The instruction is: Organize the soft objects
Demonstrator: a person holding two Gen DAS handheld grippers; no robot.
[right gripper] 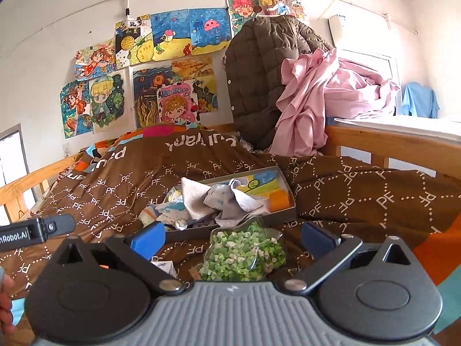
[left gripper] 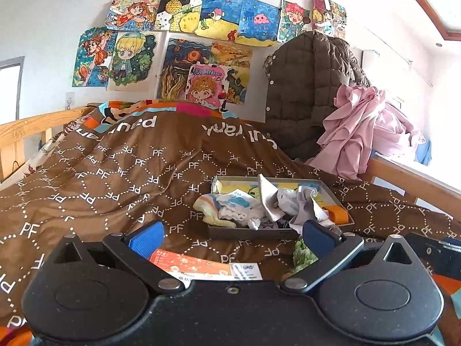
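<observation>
R gripper (right gripper: 233,238) hung wide over green bag (right gripper: 245,255) near tray (right gripper: 283,212); L gripper (left gripper: 232,235) wide too; best pinch bag's top edge, lift slow.

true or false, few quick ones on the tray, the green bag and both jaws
1. The shallow tray of crumpled cloths sits on the brown quilt. True.
2. The right gripper is shut on the clear bag of green pieces. False: its jaws are open, the bag lying between them.
3. The left gripper is open and holds nothing. True.
4. The tray is empty. False: cloths and an orange item fill it.
</observation>
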